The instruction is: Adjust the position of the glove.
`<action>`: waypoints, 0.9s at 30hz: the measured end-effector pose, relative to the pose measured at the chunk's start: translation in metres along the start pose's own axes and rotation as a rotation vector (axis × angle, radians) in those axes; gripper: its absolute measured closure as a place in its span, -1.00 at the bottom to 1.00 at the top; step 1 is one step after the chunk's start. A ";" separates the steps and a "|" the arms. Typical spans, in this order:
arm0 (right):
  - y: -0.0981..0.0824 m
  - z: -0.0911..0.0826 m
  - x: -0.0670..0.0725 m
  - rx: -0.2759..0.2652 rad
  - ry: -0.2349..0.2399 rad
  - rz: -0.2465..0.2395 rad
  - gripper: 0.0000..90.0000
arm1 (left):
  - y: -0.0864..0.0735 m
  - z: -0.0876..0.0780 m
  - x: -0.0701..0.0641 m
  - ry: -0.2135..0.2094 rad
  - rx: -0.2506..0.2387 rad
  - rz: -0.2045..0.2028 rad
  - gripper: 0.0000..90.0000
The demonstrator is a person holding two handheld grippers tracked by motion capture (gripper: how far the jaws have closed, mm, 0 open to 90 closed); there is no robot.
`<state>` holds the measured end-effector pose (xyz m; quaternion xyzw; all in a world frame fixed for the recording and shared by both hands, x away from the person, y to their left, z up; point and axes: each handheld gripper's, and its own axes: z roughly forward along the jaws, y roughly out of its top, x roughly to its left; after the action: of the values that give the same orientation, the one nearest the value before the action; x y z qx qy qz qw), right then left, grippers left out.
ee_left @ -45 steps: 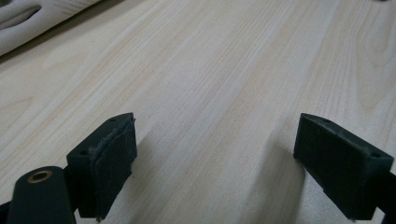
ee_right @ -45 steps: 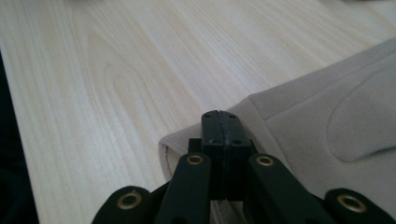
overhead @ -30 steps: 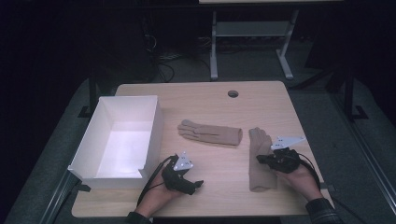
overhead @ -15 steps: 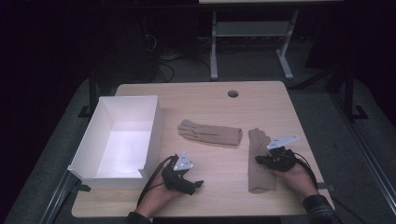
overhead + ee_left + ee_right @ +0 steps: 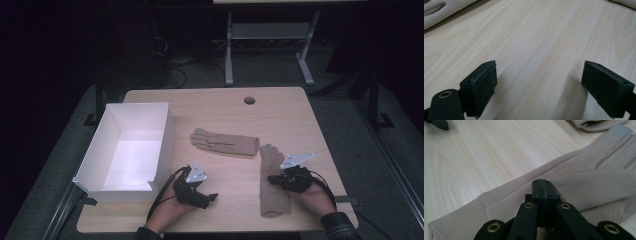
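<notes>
Since the earlier frames the right gripper [image 5: 278,178] had drawn back toward the table's near edge along the near glove [image 5: 272,182]; the left gripper [image 5: 206,196] had stayed put. Right jaws were pressed together over the glove's palm area; whether fabric was pinched between them could not be told. Left jaws were spread wide above bare table [image 5: 235,125], holding nothing. Near glove lay flat, running front to back, cuff toward the person. Second glove [image 5: 225,142] lay crosswise just beyond it, near the white box [image 5: 95,160] at the table's left.
</notes>
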<state>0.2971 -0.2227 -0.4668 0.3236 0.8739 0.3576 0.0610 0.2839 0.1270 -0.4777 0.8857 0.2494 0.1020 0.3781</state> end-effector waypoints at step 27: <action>-0.026 -0.030 -0.032 -0.128 -0.213 0.132 -0.45 | 0.000 0.000 -0.001 0.000 0.003 0.000 -0.72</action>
<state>0.2983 -0.2736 -0.4664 0.4119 0.8147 0.3793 0.1503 0.2833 0.1266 -0.4774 0.8862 0.2493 0.1015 0.3770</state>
